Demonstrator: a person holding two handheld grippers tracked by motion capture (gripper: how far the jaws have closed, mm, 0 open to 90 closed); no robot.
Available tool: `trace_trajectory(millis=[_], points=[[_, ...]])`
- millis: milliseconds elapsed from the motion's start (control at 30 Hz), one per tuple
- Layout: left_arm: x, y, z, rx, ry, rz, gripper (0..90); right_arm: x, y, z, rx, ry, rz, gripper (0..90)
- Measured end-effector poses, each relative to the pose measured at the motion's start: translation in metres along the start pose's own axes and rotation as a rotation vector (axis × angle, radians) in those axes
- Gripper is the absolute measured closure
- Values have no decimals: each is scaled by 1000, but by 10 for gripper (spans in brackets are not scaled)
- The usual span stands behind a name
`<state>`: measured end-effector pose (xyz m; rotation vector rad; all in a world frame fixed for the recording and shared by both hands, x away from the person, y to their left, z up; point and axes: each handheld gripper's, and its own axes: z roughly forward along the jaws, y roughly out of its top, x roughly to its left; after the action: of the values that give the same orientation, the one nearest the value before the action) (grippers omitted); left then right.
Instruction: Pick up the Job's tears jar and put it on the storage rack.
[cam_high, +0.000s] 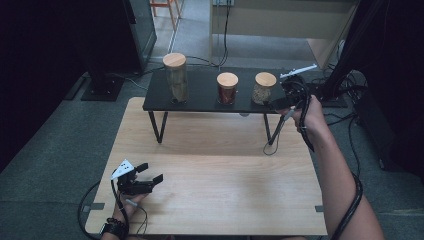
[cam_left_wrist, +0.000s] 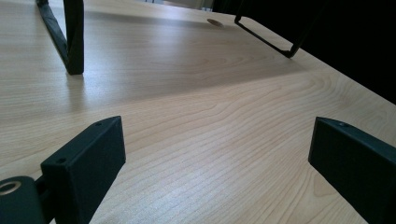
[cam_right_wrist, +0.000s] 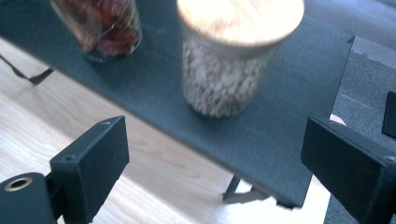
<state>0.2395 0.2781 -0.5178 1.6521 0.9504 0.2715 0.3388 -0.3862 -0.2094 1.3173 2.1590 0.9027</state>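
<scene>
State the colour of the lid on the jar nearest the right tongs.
Pale wood, a light tan, on the lid of the jar; the right gripper view shows it best.

In the right gripper view the red-filled jar (cam_right_wrist: 105, 25) was chopped off by the top edge and pretty blurry, and the pale-grain jar (cam_right_wrist: 231, 60) lost the top of its wooden lid (cam_right_wrist: 240, 16) too. From the high view, couldn't make out what was inside the tall jar (cam_high: 176, 77).
</scene>
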Motion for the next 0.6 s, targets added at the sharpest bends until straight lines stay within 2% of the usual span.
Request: trace_trajectory(millis=[600], points=[[-1, 0, 0, -1, 3, 0, 40, 14, -54, -8, 23, 2, -45, 78]])
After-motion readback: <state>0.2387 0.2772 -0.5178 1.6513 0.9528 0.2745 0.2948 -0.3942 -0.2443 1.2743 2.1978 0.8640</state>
